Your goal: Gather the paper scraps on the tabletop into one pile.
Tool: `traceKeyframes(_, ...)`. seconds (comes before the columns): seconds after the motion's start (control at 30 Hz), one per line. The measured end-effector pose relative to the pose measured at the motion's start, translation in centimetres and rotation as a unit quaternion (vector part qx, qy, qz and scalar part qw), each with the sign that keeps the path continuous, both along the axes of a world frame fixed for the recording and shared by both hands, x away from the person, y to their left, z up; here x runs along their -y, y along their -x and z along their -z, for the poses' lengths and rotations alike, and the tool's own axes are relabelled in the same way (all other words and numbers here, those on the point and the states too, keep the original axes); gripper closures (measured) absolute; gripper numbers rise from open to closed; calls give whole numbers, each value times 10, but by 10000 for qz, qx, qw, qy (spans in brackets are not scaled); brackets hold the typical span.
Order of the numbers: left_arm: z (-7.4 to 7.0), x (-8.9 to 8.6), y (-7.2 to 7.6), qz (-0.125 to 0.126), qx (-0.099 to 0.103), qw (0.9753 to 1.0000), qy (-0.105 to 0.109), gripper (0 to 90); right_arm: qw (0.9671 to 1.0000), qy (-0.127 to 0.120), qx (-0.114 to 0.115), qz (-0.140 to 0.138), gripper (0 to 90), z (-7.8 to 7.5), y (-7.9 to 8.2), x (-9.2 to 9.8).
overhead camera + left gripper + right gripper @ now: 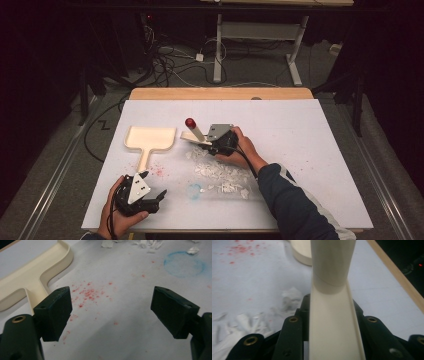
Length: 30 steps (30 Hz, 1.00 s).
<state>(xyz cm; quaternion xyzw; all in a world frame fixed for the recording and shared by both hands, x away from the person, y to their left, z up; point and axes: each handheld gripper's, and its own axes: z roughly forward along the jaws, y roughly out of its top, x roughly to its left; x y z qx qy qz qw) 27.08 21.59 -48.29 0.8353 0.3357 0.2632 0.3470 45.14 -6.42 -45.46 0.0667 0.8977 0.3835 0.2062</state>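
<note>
Brush gripped, dustpan waiting for the paper scraps

The right gripper (pixel 216 145), jaws clamped on the cream brush (pixel 196 132), should sweep low and slow through the scraps (pixel 222 176) toward the dustpan (pixel 150 139), while the left gripper (pixel 150 192), jaws wide and holding nothing, steadies its handle; its view shows red specks (pixel 87 293) barely legible from above

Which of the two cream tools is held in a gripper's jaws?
The brush with the red tip, in the right gripper; the dustpan lies free.
</note>
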Motion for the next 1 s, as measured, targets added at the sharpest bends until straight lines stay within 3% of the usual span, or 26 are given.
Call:
traceKeyframes(0.03,0,0,0,8,-9,10000,-14,165,10000,0,0,0,681,0,0,0)
traceKeyframes(0.13,0,1,1,34,-21,10000,-32,165,9992,58,-145,-380,670,0,6,-1)
traceKeyframes(0.27,0,2,2,49,-17,10000,-10,166,9949,150,-332,-938,665,-3,17,5)
traceKeyframes(0.33,0,2,2,64,-32,10000,-7,166,9920,268,-284,-1199,664,-5,23,9)
traceKeyframes(0.5,0,3,2,134,31,9999,-87,166,9889,256,-367,-1416,672,-13,37,31)
traceKeyframes(0.53,0,4,3,126,-32,9999,-56,166,9891,216,-455,-1385,676,-15,41,37)
traceKeyframes(0.57,-1,4,3,155,34,9998,-72,166,9879,182,-326,-1502,678,-19,45,47)
traceKeyframes(0.7,0,5,3,157,-56,9998,-61,166,9903,-80,-336,-1347,682,-25,53,64)
traceKeyframes(0.77,0,6,2,189,-1,9998,-105,166,9920,-220,-222,-1227,681,-30,56,74)
traceKeyframes(0.83,0,7,3,205,-7,9997,-105,165,9951,-439,-110,-874,681,-40,61,90)
traceKeyframes(0.9,0,8,3,216,-1,9997,-118,166,9958,-489,-79,-774,681,-44,63,95)
traceKeyframes(0.93,0,8,3,223,0,9997,-129,166,9967,-613,-42,-522,681,-51,67,105)
traceKeyframes(1.0,0,9,2,239,-9,9996,-140,166,9971,-662,-23,-365,681,-54,70,111)
